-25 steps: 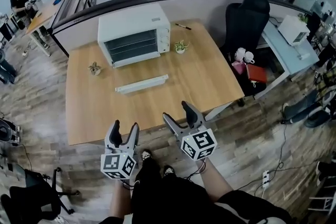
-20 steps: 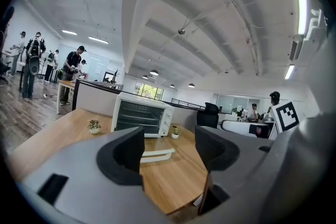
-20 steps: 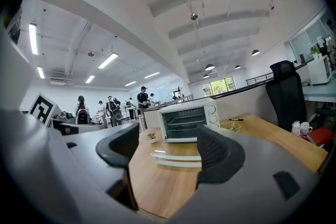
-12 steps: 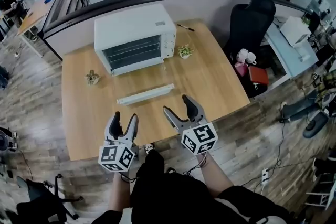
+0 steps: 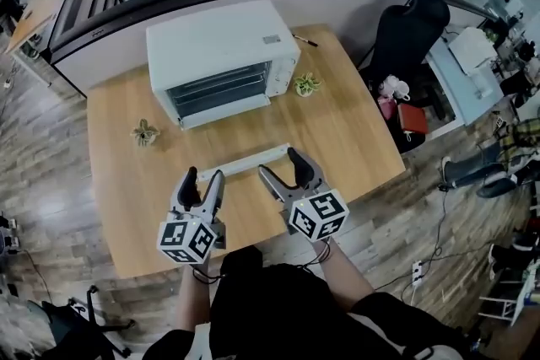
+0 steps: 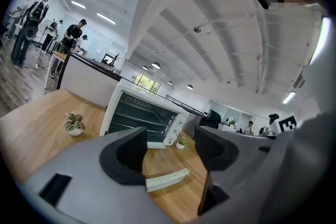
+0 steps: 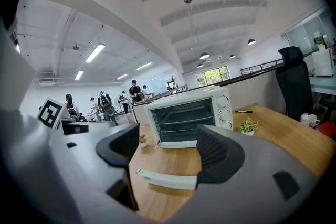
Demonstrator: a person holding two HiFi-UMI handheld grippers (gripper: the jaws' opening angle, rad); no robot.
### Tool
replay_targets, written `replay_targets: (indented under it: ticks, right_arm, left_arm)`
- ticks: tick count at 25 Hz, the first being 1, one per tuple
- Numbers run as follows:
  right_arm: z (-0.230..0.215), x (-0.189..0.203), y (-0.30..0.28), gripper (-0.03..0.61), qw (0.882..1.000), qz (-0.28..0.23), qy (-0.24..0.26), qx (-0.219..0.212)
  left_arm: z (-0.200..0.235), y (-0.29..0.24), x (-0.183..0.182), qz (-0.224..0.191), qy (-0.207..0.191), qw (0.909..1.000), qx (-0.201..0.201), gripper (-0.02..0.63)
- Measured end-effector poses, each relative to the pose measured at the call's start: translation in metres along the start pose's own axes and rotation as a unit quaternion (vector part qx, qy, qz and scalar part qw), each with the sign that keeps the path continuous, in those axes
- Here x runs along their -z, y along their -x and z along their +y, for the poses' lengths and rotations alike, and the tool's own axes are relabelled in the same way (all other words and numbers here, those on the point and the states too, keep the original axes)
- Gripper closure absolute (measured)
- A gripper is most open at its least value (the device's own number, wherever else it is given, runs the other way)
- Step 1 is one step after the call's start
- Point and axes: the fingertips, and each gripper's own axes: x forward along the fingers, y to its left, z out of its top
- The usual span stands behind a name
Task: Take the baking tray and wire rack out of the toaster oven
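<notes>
The wooden tabletop (image 5: 354,139) carries a white toaster oven (image 5: 215,42) at its far side. The wire rack (image 5: 221,88) sits inside it, and the baking tray cannot be made out there. Over the near edge, the left gripper (image 5: 203,175) and right gripper (image 5: 278,162) hover with fingers spread and empty. A long white strip (image 5: 245,162) lies just beyond them, with two small potted plants (image 5: 144,132) farther off.

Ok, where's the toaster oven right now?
In the head view the toaster oven sits at the far side of the wooden table, just left of a small potted plant and beyond the long white strip.
</notes>
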Motion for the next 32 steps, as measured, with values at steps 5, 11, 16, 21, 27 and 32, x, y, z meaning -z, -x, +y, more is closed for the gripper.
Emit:
replay_targets:
  ticks: [5,11,16,21,27,32]
  right_arm:
    - [0.000,0.010,-0.031,0.236,1.000,0.013,-0.014,0.006]
    - [-0.005,0.030,-0.059,0.252,0.998,0.030,-0.057,-0.003]
    - [-0.022,0.033,-0.087,0.252,0.994,0.025,-0.104,-0.009]
    - [-0.044,0.033,-0.117,0.253,0.985,0.018,-0.169,-0.017]
    - [-0.070,0.024,-0.149,0.253,0.972,0.007,-0.234,-0.029]
    - [-0.093,0.017,-0.178,0.255,0.955,-0.011,-0.296,-0.027]
  left_arm:
    - [0.026,-0.028,0.007,0.013,0.024,0.9995,0.013,0.322]
    - [0.040,-0.051,0.018,0.016,0.093,0.9951,0.031,0.322]
    - [0.060,-0.079,0.019,0.005,0.153,0.9879,0.022,0.322]
    - [0.074,-0.104,0.018,-0.007,0.200,0.9795,0.020,0.322]
    - [0.093,-0.133,0.011,-0.035,0.239,0.9703,-0.003,0.322]
    - [0.109,-0.160,0.004,-0.048,0.254,0.9658,-0.017,0.322]
